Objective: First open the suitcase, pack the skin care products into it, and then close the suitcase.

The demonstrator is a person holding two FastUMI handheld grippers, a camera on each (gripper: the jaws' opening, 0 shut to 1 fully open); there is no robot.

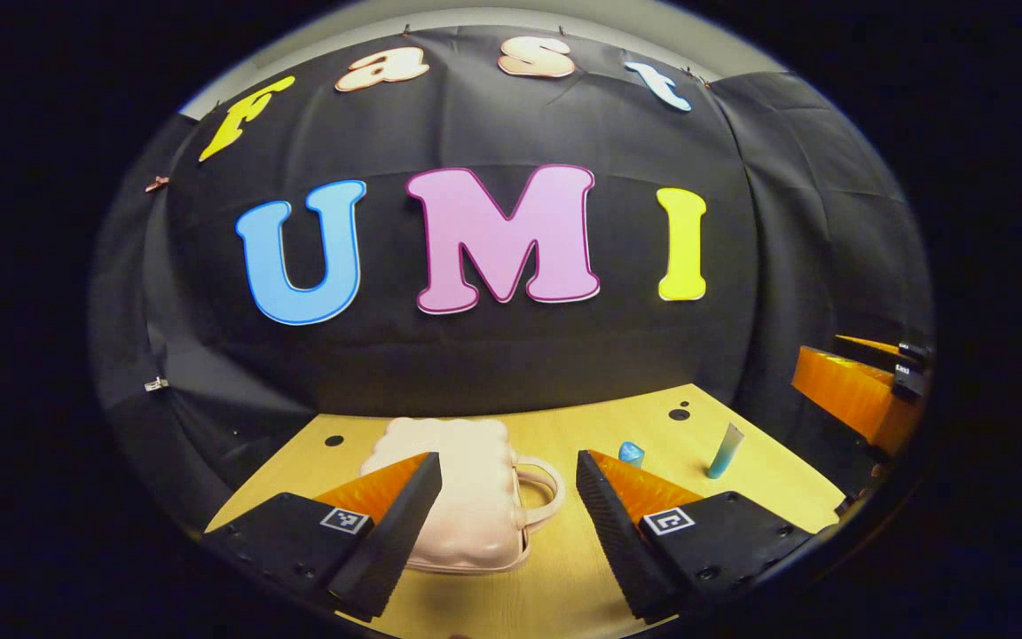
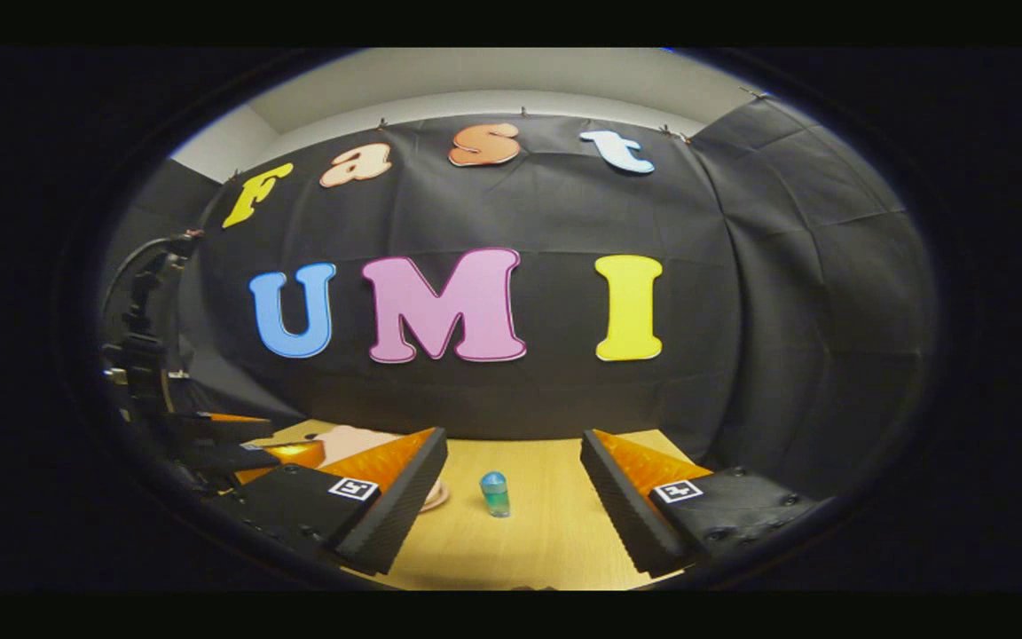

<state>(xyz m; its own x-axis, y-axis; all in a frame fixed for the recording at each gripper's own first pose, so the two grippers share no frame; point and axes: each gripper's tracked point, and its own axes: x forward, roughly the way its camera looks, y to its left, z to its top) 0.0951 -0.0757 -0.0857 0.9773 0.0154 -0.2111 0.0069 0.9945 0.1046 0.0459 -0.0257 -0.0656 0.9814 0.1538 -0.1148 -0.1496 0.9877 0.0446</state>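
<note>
A small pale pink suitcase (image 1: 467,484) lies shut on the wooden table (image 1: 564,577), its handle (image 1: 545,491) turned to the right. My left gripper (image 1: 508,457) hovers open just before it, the left finger overlapping the case's left side. A small blue item (image 1: 631,453) and an upright teal tube (image 1: 726,450) stand to the right of the case. In the right gripper view, a blue-green bottle (image 2: 494,493) stands on the table between the fingers of my open right gripper (image 2: 513,435), farther off. A corner of the suitcase (image 2: 347,439) peeks out at the left.
The black cloth wall closes off the table's back and sides. The right gripper (image 1: 861,390) shows at the right edge of the left gripper view. The left gripper (image 2: 236,448) and its cabling sit at the left of the right gripper view. Small dark holes (image 1: 680,414) dot the tabletop.
</note>
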